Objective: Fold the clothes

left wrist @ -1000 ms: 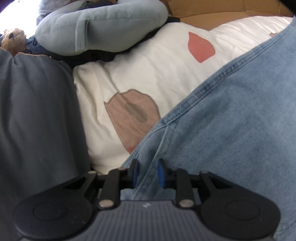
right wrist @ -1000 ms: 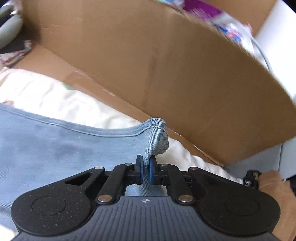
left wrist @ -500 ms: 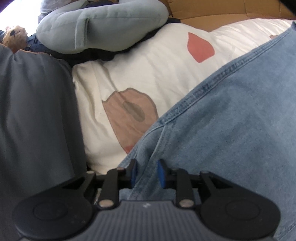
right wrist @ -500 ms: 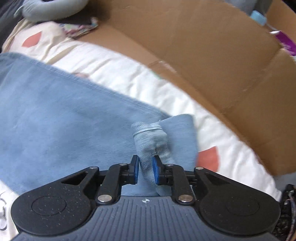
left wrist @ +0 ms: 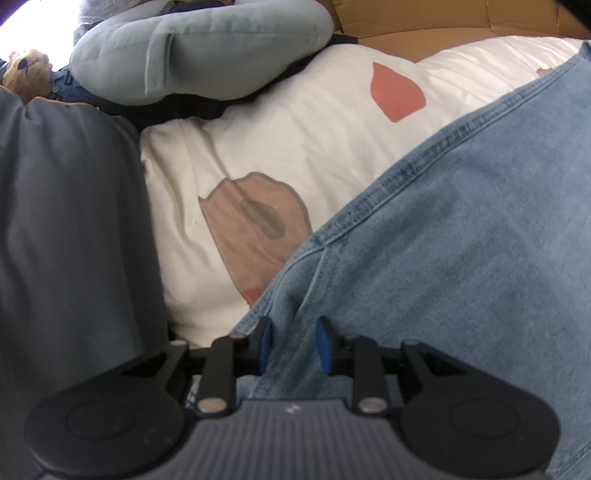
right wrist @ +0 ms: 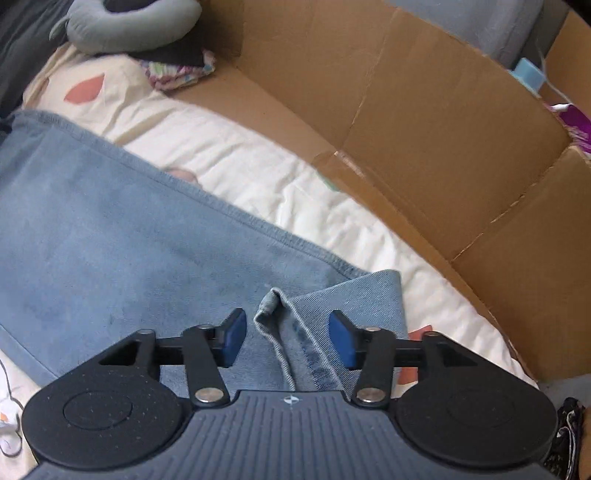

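My left gripper sits low over the jeans, its jaws a little apart with a ridge of denim bunched between the blue pads; I cannot tell whether they actually bite the cloth or only straddle it. The jeans lie spread on a cream quilt printed with pink and brown shapes, their stitched edge running diagonally up to the right. To the left a grey cloth hangs close beside the quilt, and a pale grey-green pillow rests at the far end.

My right gripper has its jaws spread wide, holding nothing. Between them lies the hem of a turned-back corner of the jeans, free of both pads. The denim lies flat across the quilt, reaching away to the left. A cardboard wall curves around the far side of the quilt, and the pillow lies in the far left corner on some dark and patterned cloth.
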Tool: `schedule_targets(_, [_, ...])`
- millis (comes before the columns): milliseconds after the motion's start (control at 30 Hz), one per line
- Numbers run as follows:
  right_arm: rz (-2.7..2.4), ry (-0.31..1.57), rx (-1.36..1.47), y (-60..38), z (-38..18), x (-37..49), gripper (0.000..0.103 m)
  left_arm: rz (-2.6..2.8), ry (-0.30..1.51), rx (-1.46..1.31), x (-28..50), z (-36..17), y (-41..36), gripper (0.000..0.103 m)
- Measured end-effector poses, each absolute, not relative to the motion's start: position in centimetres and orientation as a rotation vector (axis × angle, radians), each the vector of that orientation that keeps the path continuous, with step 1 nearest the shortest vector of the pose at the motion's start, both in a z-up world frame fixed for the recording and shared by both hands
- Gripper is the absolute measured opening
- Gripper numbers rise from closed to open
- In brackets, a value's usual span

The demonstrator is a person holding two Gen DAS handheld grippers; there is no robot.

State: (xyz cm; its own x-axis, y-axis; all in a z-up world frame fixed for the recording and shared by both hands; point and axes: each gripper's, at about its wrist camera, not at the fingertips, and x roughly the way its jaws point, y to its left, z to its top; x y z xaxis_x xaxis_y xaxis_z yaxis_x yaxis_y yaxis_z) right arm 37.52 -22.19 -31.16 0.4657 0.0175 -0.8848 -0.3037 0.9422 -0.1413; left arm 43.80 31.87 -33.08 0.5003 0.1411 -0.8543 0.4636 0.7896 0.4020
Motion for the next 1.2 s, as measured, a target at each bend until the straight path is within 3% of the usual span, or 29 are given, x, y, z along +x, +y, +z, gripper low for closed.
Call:
schedule_targets(267, [0.210, 1.105, -0.417, -21.5, -34.2, 38.1, 0.054, -0.208, 1.046, 0.659, 43.9, -32.9, 31.9, 0.030])
schedule_targets(300, [0.203, 1.107, -0.414, -21.8, -34.3, 38.2, 0.039, -0.208, 1.046, 0.660, 43.9, -32.8, 31.9, 0.030])
schedule_targets(333, [0.200, 1.106, -0.410, -22.2, -34.1, 38.2, 0.016, -0.209, 1.045, 0.663, 43.9, -32.8, 31.8, 0.030])
schedule_targets(400, [0.194, 1.105, -0.401, -22.9, -33.8, 38.2, 0.008, -0.209, 1.044, 0.666, 43.9, -32.8, 31.7, 0.030])
schedule_targets(833, [-0.042, 1.055, -0.329, -31.4, -30.0, 39.0, 0.006, -0.212, 1.028, 0.655, 44.5, -33.3, 32.2, 0.030])
schedule_targets(1200, [-0.267, 1.085, -0.254, -39.4, -33.5, 41.9, 0.005, -0.207, 1.042, 0.701, 44.4, -32.7, 32.9, 0.033])
